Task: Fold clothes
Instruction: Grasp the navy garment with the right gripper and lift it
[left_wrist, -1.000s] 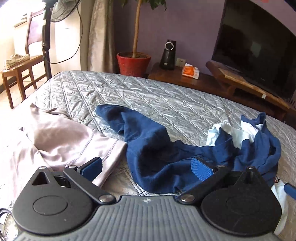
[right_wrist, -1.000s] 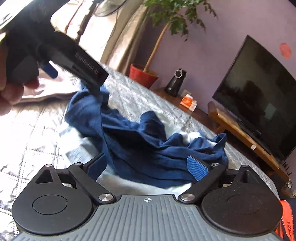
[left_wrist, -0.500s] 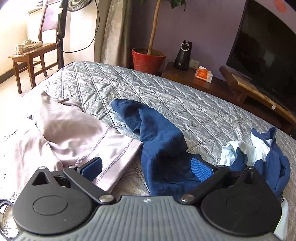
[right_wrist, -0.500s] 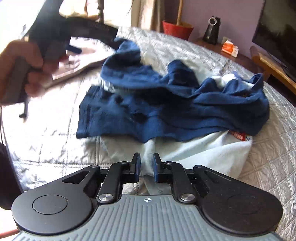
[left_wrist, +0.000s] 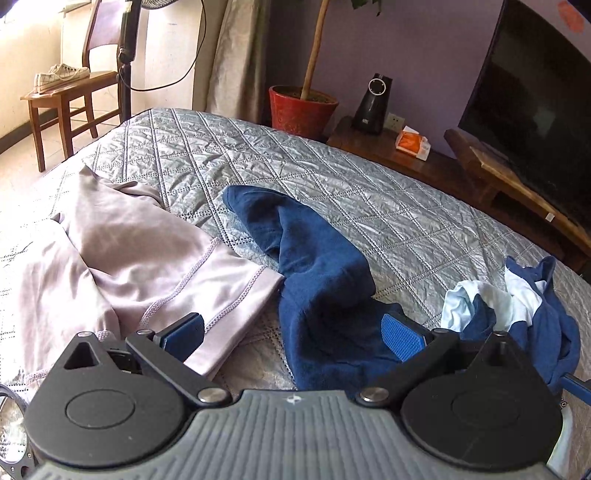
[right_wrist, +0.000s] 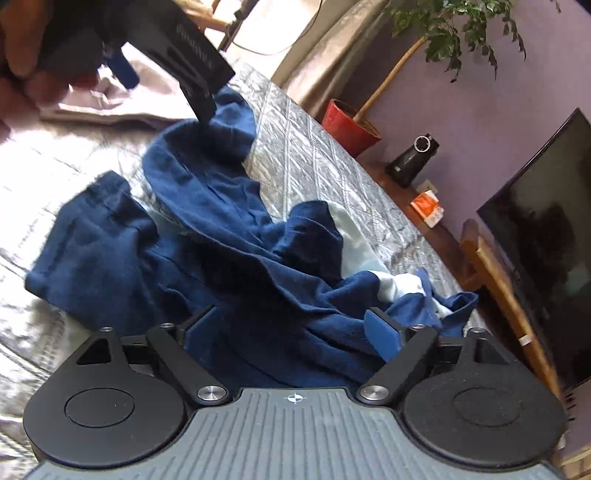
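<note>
Both claws, left claw (left_wrist: 291, 332) and right claw (right_wrist: 291, 332), gaped wide and empty over the navy garment (right_wrist: 207, 236), whose tangle with the pale-blue shirt (right_wrist: 354, 251) beside it risked dragging both up together.

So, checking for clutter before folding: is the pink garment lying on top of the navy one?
No, the pink garment lies beside the navy garment, barely meeting its edge.

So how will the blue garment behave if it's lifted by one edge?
The blue garment lies in soft rumpled folds, so it will probably droop and trail. It looks like thin knit, likely light. A white layer tangled inside may drag along.
</note>
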